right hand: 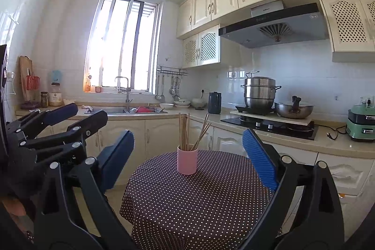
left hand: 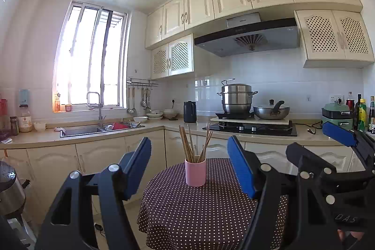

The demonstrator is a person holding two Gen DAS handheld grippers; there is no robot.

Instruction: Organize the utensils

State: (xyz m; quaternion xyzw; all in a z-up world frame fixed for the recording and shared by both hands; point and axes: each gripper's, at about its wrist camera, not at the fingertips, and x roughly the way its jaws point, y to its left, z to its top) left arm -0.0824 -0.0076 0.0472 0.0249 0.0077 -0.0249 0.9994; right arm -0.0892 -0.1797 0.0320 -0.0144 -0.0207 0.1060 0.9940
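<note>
Left wrist view. Pink cup [left hand: 195, 171], upright on the dotted counter [left hand: 211, 214], toward its far edge. Chopsticks [left hand: 194, 144] standing in the cup, fanned into two loose bunches. Left claw [left hand: 189, 168]: spread wide, empty, short of the cup, framing it. Right claw [left hand: 314, 142]: off to the right of the cup, spread wide, empty.

Right wrist view. Same pink cup [right hand: 187, 160] with chopsticks [right hand: 191, 132] inside; no loose utensil visible near the cup. Right claw [right hand: 187, 154]: wide apart, nothing held, short of the cup. Left claw [right hand: 77, 114]: left of the cup, open, empty.

Step, as judged: scene fits either sticks already gathered into the cup or a full cup awaiting sorting; undecidable from here.
</note>
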